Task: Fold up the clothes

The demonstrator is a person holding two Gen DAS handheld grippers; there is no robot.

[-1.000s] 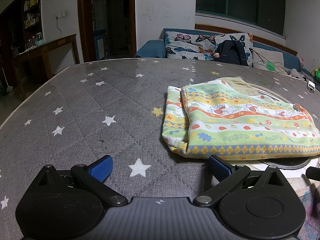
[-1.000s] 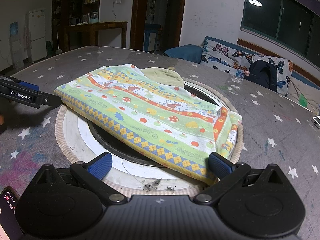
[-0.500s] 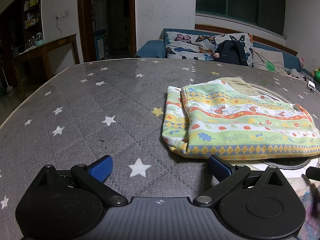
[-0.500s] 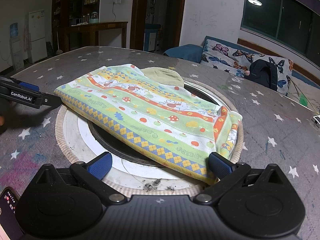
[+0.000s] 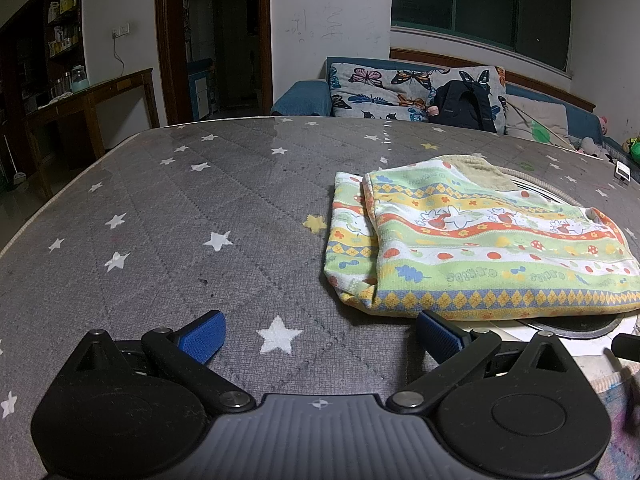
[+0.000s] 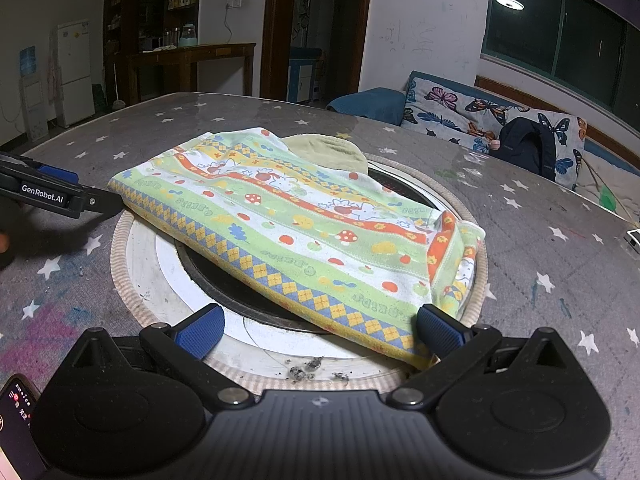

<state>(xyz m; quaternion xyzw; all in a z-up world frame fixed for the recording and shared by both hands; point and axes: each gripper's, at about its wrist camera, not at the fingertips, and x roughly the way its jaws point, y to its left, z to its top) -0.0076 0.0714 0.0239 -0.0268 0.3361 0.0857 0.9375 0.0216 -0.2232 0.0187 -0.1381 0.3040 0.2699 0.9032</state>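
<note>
The folded patterned garment lies on my star-printed grey worktop, draped over the round white-rimmed inset at its middle. My right tool sits just before its near hem, fingers spread wide and holding nothing. My left tool rests spread by the garment's corner, also empty.

White walls, dark window, butterfly sofa
</note>
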